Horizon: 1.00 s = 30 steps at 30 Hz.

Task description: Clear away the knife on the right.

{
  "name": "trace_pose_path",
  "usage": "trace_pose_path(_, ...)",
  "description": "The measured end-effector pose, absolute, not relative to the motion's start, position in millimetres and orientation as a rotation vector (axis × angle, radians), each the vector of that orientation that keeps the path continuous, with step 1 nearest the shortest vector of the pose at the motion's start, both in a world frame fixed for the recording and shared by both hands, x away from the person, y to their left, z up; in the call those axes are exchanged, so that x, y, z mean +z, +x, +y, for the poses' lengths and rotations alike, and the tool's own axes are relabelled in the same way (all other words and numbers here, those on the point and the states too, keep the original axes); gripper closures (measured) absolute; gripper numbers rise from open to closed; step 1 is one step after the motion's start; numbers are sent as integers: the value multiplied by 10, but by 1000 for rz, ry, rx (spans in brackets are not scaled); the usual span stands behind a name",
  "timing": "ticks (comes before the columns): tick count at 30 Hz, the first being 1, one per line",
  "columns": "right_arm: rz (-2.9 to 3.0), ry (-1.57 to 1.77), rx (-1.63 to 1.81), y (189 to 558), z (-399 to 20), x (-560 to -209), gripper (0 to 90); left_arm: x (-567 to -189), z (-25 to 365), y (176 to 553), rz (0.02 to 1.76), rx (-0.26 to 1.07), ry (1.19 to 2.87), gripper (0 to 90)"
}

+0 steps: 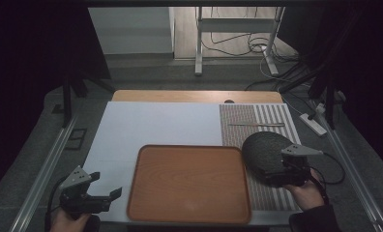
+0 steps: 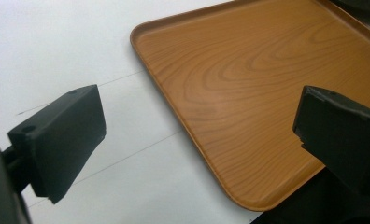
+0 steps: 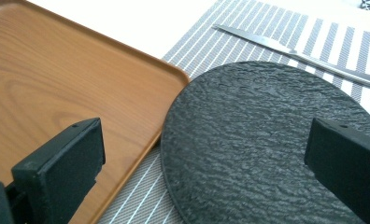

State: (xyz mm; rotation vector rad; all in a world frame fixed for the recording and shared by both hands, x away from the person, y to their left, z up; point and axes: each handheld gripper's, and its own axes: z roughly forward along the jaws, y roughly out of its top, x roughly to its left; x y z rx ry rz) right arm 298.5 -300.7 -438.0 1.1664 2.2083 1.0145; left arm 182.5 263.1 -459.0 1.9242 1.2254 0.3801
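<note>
Plate (image 3: 267, 144), dark and rough like slate, lies flat on the striped mat (image 3: 211, 46), just beside the right edge of the wooden tray (image 3: 57, 79). It looks stiff, fairly heavy and liable to chip, so I judge the near rim the place to pinch, since it sits too flat to grasp from above. Right gripper (image 1: 272, 175) hovers over that near rim with jaws wide apart, holding nothing; left gripper (image 1: 102, 193) waits open by the tray's near left corner. Farther back lies a knife (image 3: 300, 53), its handle end cut off. Whether a jaw touches the plate is hard to tell.
</note>
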Motion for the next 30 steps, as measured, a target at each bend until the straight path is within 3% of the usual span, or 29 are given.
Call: trace_pose_path(30,2203,1226,941,3577,-3060,-4524,0,-4594,2635,1839,1245,370,1924,0)
